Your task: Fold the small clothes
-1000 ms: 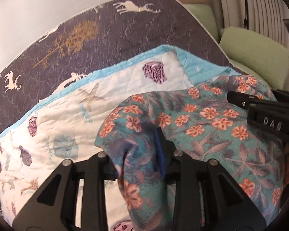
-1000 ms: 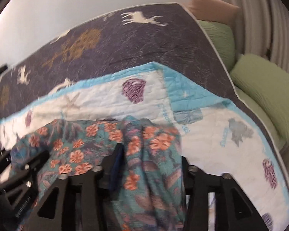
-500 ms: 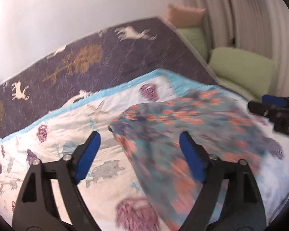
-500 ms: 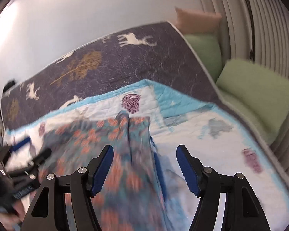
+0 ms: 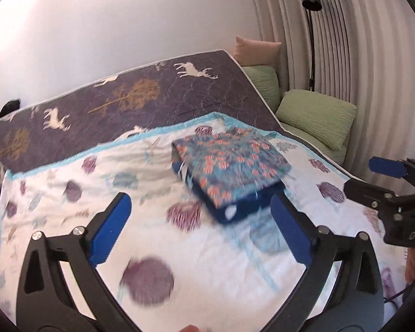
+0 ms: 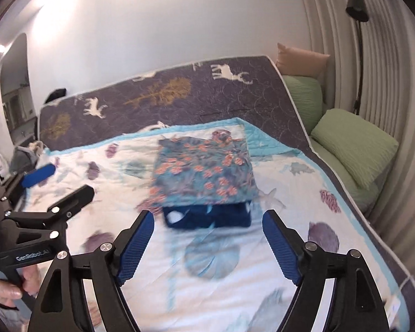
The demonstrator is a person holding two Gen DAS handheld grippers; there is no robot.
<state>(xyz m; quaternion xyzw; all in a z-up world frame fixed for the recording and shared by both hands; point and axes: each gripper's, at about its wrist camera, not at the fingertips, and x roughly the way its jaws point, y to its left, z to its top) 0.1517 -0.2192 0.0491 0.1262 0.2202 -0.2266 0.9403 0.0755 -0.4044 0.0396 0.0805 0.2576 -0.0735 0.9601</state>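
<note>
A folded teal garment with orange flowers [image 5: 229,163] [image 6: 204,171] lies flat on top of a folded dark blue garment [image 5: 235,207] [image 6: 207,217], both on the white sea-print quilt [image 5: 152,221] [image 6: 235,262]. My left gripper [image 5: 207,227] hangs well back from the stack, its jaws still opening, nothing between them. My right gripper [image 6: 209,244] is likewise back from the stack, jaws opening and empty. Each gripper shows at the other view's edge: the right gripper [image 5: 384,182] and the left gripper [image 6: 58,188].
A dark quilt with deer and trees [image 5: 124,102] [image 6: 179,94] covers the far bed. Green pillows [image 5: 315,116] [image 6: 354,149] and a peach cushion [image 6: 301,61] lie at the right by a floor lamp [image 5: 312,2] and curtains. A hand [image 6: 8,290] grips the left tool.
Both grippers let go of the floral garment and opened wide. They pulled back and up from it, and the garment now lies folded on the blue one.
</note>
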